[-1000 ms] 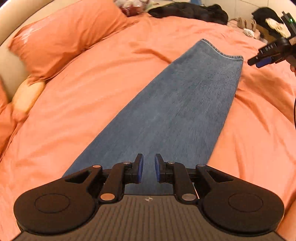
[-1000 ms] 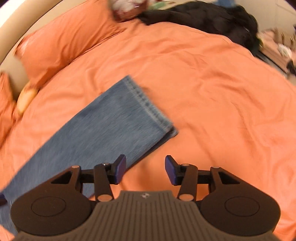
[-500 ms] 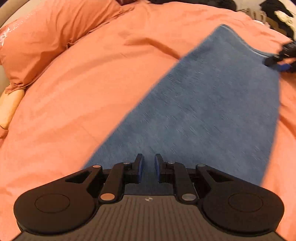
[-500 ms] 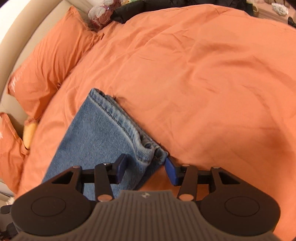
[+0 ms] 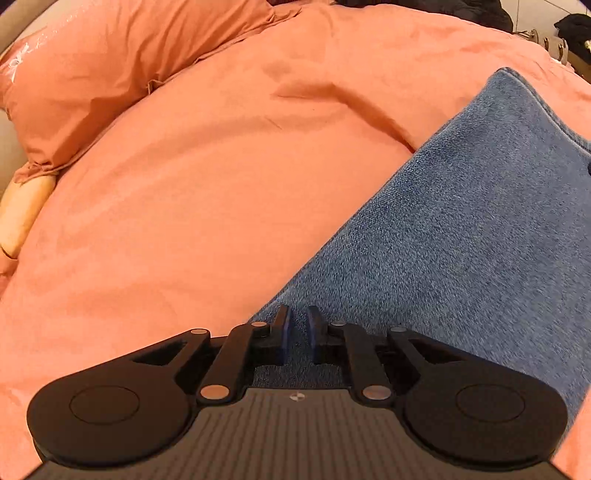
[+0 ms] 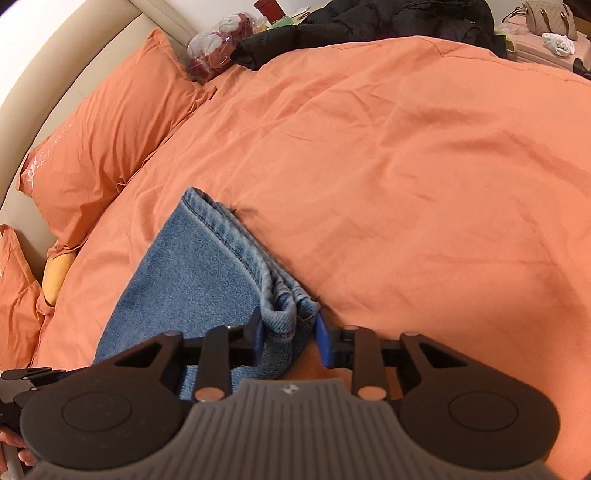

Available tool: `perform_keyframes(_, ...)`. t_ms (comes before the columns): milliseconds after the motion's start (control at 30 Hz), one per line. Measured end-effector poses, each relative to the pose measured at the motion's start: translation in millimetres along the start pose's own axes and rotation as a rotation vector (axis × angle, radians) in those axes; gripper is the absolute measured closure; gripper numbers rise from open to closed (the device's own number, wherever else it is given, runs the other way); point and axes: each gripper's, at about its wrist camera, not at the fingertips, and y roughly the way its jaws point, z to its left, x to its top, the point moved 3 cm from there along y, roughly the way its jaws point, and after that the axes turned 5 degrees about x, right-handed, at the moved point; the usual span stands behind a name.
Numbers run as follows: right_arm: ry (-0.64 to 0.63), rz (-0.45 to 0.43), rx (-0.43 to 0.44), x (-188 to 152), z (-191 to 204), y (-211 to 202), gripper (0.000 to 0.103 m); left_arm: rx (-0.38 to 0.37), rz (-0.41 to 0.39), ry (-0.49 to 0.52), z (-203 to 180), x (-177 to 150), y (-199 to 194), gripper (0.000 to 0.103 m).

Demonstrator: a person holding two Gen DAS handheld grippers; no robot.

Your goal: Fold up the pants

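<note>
Blue jeans lie flat on an orange duvet, both legs stacked. My left gripper hovers low over their left edge, its jaws closing to a narrow gap; only flat denim shows through it, nothing bunched. In the right wrist view the jeans end in a stitched hem. My right gripper is at the hem's near corner, jaws closing, and the bunched hem layers fill the space between both blue pads. A person's hand shows at the lower left edge.
Orange pillows lean on a beige headboard at the left, with a yellow cushion below. A black jacket and a wrapped bundle lie at the far end. Bags stand beyond the duvet.
My left gripper slid from mid-leg to the jeans' left edge and dropped closer. My right gripper came down onto the hem corner and its jaws narrowed around it.
</note>
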Motion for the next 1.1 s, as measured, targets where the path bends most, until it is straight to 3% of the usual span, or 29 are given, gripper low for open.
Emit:
perform_keyframes(67, -0.005, 0.015, -0.009, 2.4, 2.3, -1.6, 0.081, -0.013, -0.017, 0.013, -1.7, -3.8, -11.5, 0.087)
perform_keyframes(200, 0.006, 0.1, -0.02, 14.3, -0.3, 1.2, 0.067, -0.046, -0.038, 0.064, -9.1, -16.2, -35.7, 0.087)
perform_keyframes(267, -0.074, 0.126, -0.054, 23.3, 4.1, -0.5, 0.06, -0.077, -0.04, 0.085, -13.8, -23.4, -47.1, 0.087)
perform_keyframes(433, -0.21, 0.25, -0.033, 35.5, 11.2, 16.9, 0.061, -0.155, -0.017, 0.126, -25.7, -36.3, -54.9, 0.087)
perform_keyframes(667, -0.378, 0.396, 0.015, 50.7, 26.8, 55.6, 0.057, -0.171, 0.001, 0.155, -28.0, -31.5, -38.2, 0.088)
perform_keyframes(833, -0.427, 0.465, 0.076, 62.1, 29.6, 76.2, 0.059, -0.192, 0.014, 0.146, -27.0, -22.2, -19.5, 0.088)
perform_keyframes(1033, -0.428, 0.435, 0.135, 69.4, 23.2, 76.2, 0.069, -0.211, 0.002, 0.147, -25.6, -8.8, -7.2, 0.088)
perform_keyframes(1100, -0.453, 0.422, 0.129, 69.8, 26.6, 68.1, 0.078, -0.213, -0.007, 0.139, -24.7, -6.5, -4.0, 0.088)
